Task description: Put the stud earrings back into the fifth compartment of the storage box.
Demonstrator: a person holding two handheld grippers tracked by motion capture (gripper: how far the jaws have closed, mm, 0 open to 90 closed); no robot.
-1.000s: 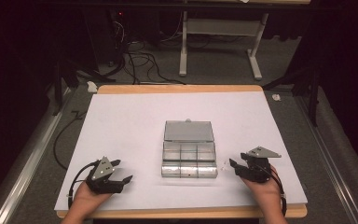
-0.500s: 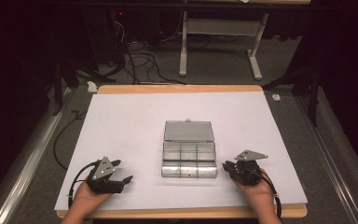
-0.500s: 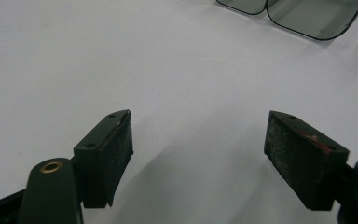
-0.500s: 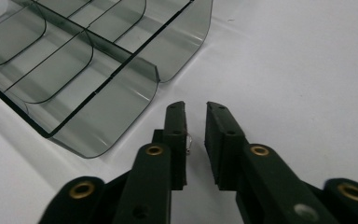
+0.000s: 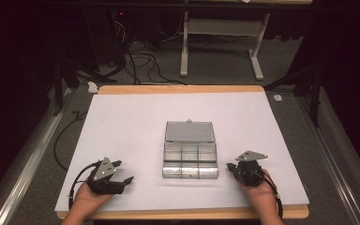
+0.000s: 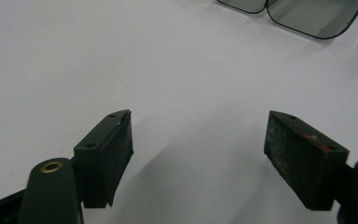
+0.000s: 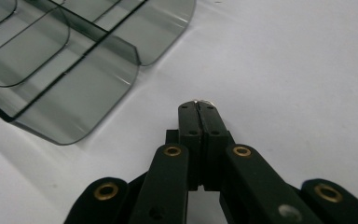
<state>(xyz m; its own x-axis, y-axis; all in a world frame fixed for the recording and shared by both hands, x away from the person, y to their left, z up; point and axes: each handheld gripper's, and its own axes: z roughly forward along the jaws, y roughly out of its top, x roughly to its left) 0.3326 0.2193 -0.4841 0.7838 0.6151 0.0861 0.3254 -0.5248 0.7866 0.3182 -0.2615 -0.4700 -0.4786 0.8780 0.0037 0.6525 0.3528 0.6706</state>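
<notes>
Smoky clear plastic is what we're working around: the compartment box lies with its lid folded away from us. It sits between the two grippers, just to the left of the right gripper and well off to the right of the left gripper.

In the right gripper view, the right gripper has just been closing and its jaws now meet flat against each other. There's a tiny bright glint at the very tips, and we can't tell whether it's a small part being pinched or only a reflection. The box stands up and to the left of those tips, near but apart from them.

The left gripper rests wide open with nothing between its pads, and a corner of the box shows far ahead of it.

We'd judge this as the start of a pick by the box's near corner. The next move calls for a slow lift to check the pinch, then a short carry over the nearest compartment, keeping off the thin wall.

Underneath is a white sheet over a wooden desk. Beyond it we see grey carpet, loose cables and a white frame leg in a dark room.
</notes>
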